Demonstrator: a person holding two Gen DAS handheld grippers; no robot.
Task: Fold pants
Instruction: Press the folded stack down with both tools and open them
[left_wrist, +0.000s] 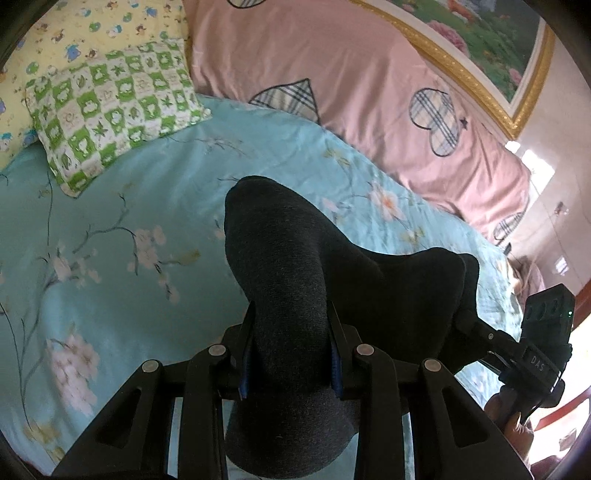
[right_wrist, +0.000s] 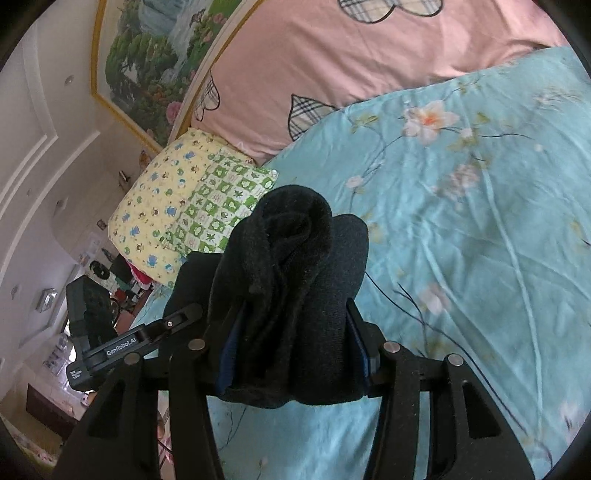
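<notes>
The dark charcoal pants (left_wrist: 291, 266) hang bunched above the blue floral bedsheet (left_wrist: 110, 229). My left gripper (left_wrist: 291, 325) is shut on one thick fold of the pants, which bulges out ahead of the fingers. My right gripper (right_wrist: 291, 325) is shut on another bunched, rolled part of the pants (right_wrist: 291, 251). In the left wrist view the right gripper (left_wrist: 476, 328) shows at the right edge, clamped on the same cloth. In the right wrist view the left gripper (right_wrist: 184, 314) shows at the left, clamped on the cloth too.
A green checked pillow (left_wrist: 114, 110) and a yellow cartoon pillow (left_wrist: 92, 26) lie at the head of the bed. A pink quilt (left_wrist: 351, 85) lies along the wall side. A gold-framed painting (right_wrist: 155, 70) hangs on the wall. The blue sheet (right_wrist: 480, 240) spreads flat under both grippers.
</notes>
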